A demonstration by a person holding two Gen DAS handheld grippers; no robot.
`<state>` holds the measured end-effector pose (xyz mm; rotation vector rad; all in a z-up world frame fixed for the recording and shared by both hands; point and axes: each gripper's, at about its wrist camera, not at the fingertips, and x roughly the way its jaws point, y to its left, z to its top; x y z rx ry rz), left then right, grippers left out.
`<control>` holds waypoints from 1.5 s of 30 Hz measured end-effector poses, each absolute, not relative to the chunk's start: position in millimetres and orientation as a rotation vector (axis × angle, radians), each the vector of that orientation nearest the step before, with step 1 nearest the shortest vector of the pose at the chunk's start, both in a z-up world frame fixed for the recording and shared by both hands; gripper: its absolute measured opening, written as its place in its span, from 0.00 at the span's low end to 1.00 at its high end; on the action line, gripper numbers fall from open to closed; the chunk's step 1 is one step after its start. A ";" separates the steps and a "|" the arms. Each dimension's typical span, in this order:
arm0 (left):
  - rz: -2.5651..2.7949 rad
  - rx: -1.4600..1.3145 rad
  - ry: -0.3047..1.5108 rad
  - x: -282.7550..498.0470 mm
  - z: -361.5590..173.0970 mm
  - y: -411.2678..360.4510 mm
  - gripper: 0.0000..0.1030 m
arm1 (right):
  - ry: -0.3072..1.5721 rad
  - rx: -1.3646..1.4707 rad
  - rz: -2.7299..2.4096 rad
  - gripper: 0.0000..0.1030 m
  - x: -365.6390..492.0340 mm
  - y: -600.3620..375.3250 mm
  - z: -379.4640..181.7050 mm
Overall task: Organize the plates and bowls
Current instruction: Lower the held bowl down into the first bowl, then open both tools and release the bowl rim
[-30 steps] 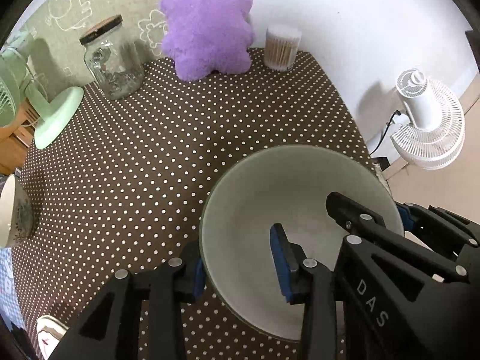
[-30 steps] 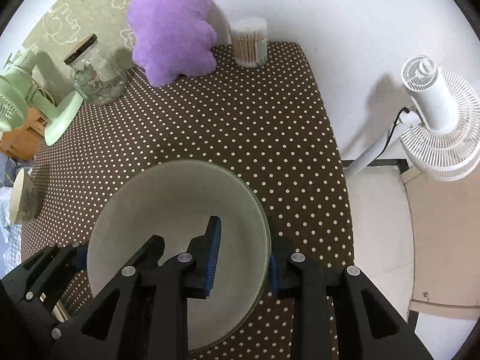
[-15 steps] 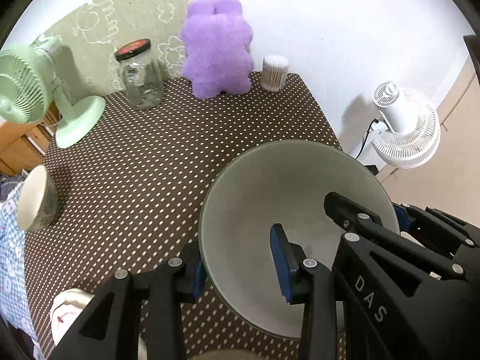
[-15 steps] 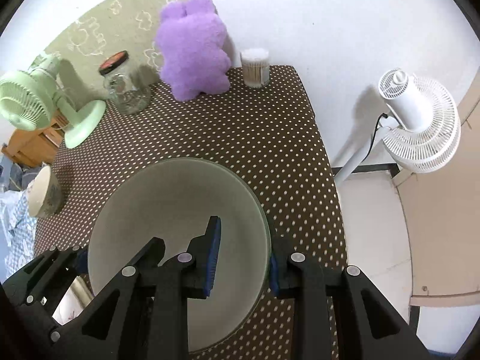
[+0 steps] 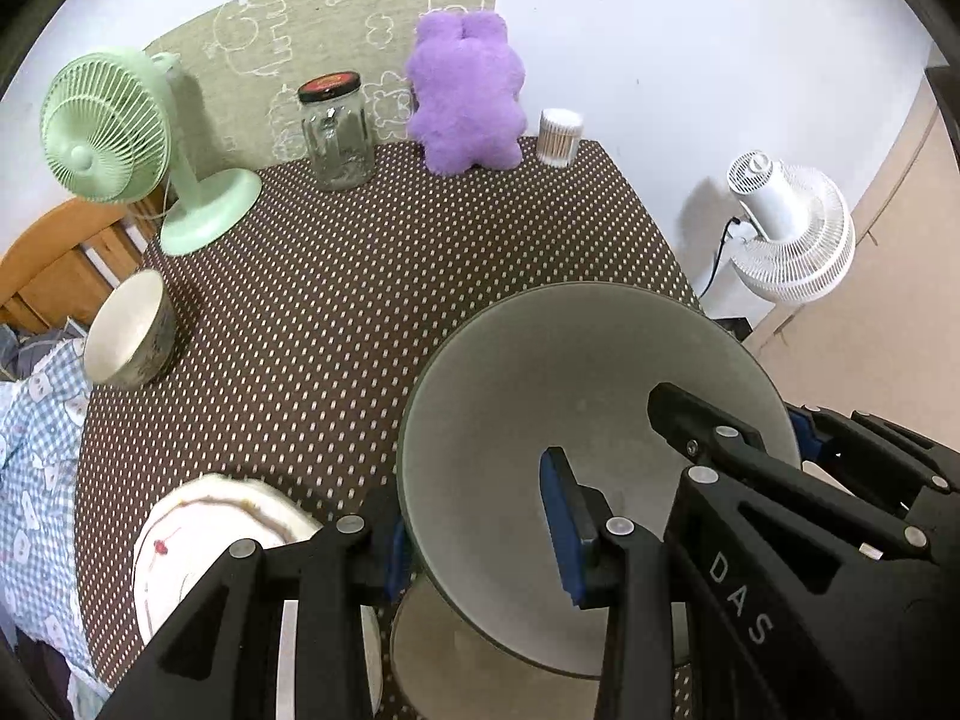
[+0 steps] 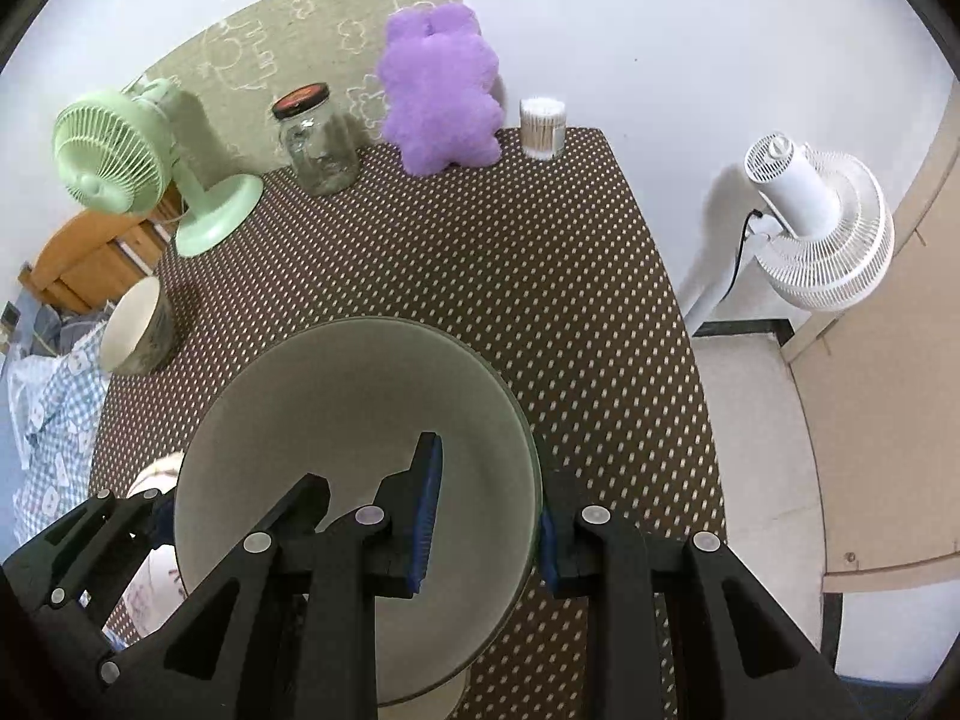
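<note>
Grey-green glazed, the large bowl hangs above the polka-dot worktop, its rim pinched on opposite sides by the left tongs and right tongs, presumably to keep it level over the plate.

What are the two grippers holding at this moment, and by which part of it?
Both hold the large grey-green bowl by its rim: the left gripper on the bowl's left edge, the right gripper on its right edge, one finger inside, one outside.
</note>
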<state>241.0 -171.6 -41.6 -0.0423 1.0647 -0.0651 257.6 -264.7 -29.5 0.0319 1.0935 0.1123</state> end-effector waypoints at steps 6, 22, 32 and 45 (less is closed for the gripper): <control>-0.074 -0.038 1.089 217.9 -54.7 -166.0 0.36 | 1.112 0.027 0.098 0.31 229.9 -256.1 -41.1; -0.085 -0.042 1.150 196.3 -86.1 -151.9 0.36 | 1.184 0.035 0.060 0.31 203.9 -237.9 -78.2; -0.111 -0.043 1.153 189.5 -95.9 -149.9 0.35 | 1.187 0.007 0.028 0.30 198.6 -234.8 -87.6; -0.127 -0.066 1.159 184.6 -104.2 -146.3 0.35 | 1.146 -0.020 0.001 0.26 188.8 -231.1 -86.6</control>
